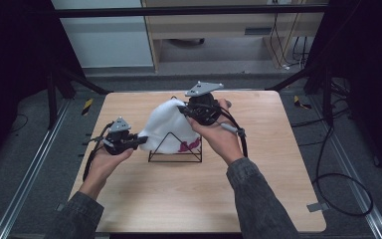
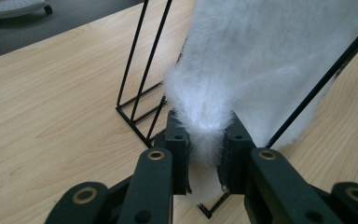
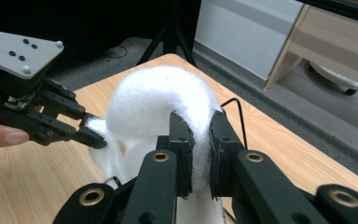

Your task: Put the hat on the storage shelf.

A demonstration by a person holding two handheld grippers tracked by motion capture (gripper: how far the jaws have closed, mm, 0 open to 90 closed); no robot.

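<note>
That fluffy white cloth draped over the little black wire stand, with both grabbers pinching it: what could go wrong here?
The fluffy white cloth lies over the wire stand, so a pull might drag or tip this light-looking frame. The left gripper pinches only a small tuft at the edge, which could slip free. The right gripper grips a thicker fold; pulling the two apart may strain the fabric.

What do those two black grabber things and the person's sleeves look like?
Each is black, with two chunky jaws and brass-coloured rings at the joints. The left gripper and the right gripper each carry a grey three-cornered plate with small dark holes, and black cables trail from them. The person's sleeves are dark grey denim-like cloth.
</note>
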